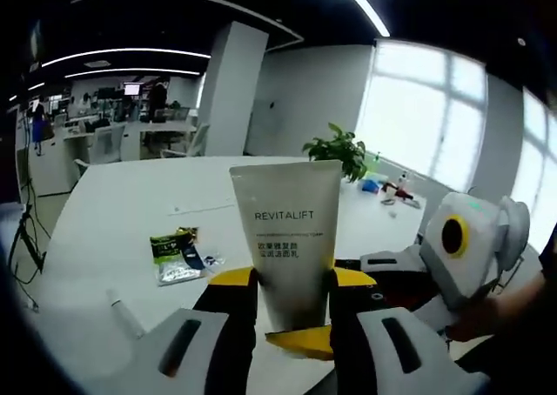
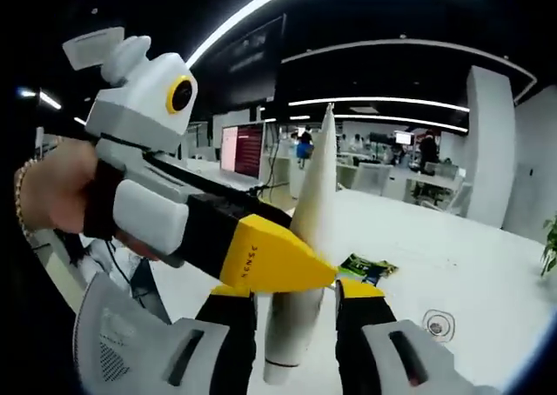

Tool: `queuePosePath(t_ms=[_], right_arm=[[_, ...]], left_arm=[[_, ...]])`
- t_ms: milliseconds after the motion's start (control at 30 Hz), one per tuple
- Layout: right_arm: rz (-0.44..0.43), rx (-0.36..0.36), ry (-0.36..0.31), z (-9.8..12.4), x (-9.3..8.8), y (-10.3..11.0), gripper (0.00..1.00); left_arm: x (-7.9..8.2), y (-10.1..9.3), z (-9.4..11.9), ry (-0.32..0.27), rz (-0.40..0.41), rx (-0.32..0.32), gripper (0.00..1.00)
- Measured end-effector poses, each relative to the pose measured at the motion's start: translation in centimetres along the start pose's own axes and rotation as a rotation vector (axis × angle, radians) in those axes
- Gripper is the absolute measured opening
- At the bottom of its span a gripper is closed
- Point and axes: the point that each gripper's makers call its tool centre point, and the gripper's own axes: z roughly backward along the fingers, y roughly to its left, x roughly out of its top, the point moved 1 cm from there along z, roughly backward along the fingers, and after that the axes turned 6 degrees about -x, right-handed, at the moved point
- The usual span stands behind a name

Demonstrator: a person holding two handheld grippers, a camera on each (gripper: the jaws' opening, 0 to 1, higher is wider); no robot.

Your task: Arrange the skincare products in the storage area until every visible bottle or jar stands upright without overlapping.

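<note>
Left gripper (image 1: 294, 312) is clamping the REVITALIFT tube (image 1: 288, 243) between its yellow-tipped jaws, crimped end up, directly ahead of the camera. Right gripper (image 2: 296, 304) is standing with jaws on either side of the same tube (image 2: 306, 264); whether they are pressing it cannot be told. A green sachet (image 1: 177, 254) is lying on the white table (image 1: 113, 212) beyond, to the left gripper's left.

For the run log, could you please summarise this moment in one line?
left gripper: shut on Revitalift tube | right gripper: also shut on tube | tube: cap down, above white table
</note>
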Motion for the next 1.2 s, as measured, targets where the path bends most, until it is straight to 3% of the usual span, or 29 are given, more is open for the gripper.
queuePosePath(t_ms=[33,100,267,433,600,700,867,933,1200], right_arm=[[0.004,-0.080,-0.020,0.0,0.3,-1.2,0.16],[0.025,-0.058,-0.014,0.2,0.2,-0.8,0.14],[-0.070,0.018,-0.032,0.9,0.4,-0.2,0.10],[-0.145,0.137,-0.049,2.3,-0.2,0.4,0.08],[-0.167,0.233,-0.065,3.2,-0.8,0.8,0.08],[-0.181,0.345,-0.091,4.2,-0.2,2.1,0.08],[-0.139,0.497,-0.093,5.4,0.1,3.9,0.08],[-0.152,0.528,-0.110,5.6,0.5,4.0,0.08],[-0.155,0.742,-0.128,7.1,1.6,5.4,0.09]], left_arm=[[0.2,0.0,0.2,-0.001,-0.013,0.003,0.35],[0.1,-0.2,0.5,0.003,-0.019,0.000,0.35],[0.1,-0.4,1.0,-0.004,-0.035,-0.030,0.37],[-0.6,-1.9,1.7,0.010,-0.010,-0.160,0.36],[-0.5,-3.1,2.7,-0.019,0.019,-0.278,0.35],[-0.2,-3.4,3.3,-0.029,0.007,-0.330,0.35],[0.5,-4.6,4.6,-0.006,-0.147,-0.461,0.32],[0.5,-5.1,5.0,0.028,-0.187,-0.487,0.31],[0.6,-6.0,6.1,0.064,-0.311,-0.596,0.25]])
